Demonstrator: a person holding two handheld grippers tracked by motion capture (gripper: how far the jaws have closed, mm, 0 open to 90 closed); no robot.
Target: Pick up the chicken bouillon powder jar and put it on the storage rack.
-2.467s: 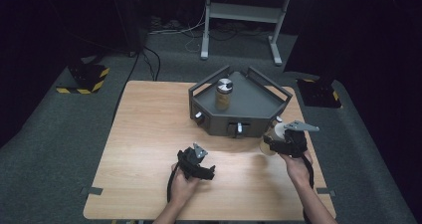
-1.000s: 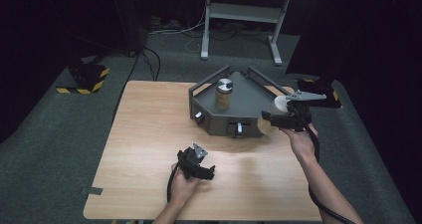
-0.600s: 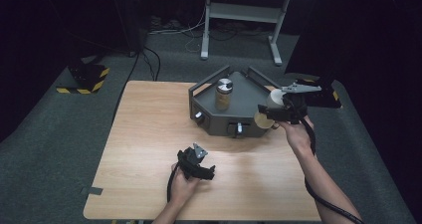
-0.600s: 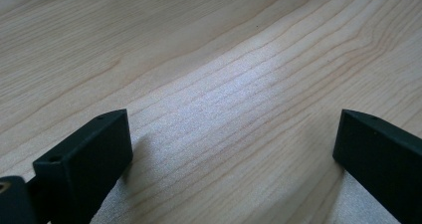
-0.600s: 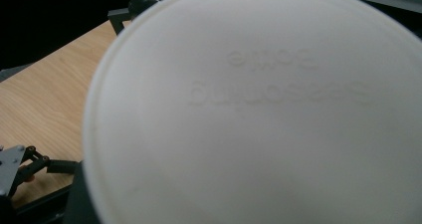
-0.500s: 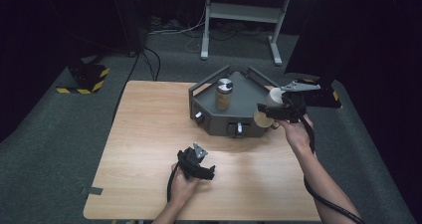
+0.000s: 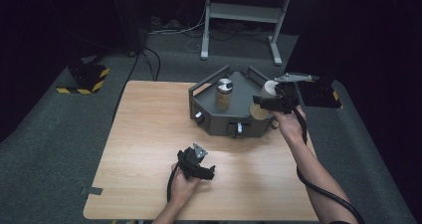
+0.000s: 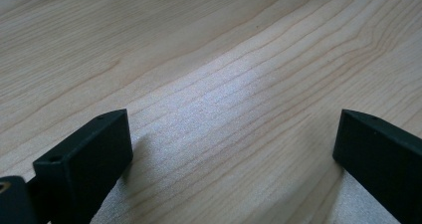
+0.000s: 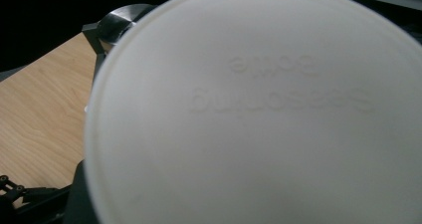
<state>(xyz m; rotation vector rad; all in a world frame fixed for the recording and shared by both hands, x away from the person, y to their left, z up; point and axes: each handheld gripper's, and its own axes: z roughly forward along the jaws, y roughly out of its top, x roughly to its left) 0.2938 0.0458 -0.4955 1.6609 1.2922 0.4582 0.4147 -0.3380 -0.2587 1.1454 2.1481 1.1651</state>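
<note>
The right gripper (image 7: 263,102) is clenched on a white-lidded jar (image 7: 264,100), holding it on its side in the air over the right-hand part of the grey tray (image 7: 219,122); in the right gripper view the jar's white lid (image 9: 259,109) faces the camera, with raised lettering on it (mirrored and too faint to read). Beside it, inside the tray, a second jar (image 7: 223,93) with a metal lid stands upright, apart from the held one. The tray sits near the far edge of the wooden table (image 7: 149,134). The left gripper (image 7: 206,170) rests low on the table near the front edge, well apart from the tray, its jaws released and spread wide with bare wood between them.
</note>
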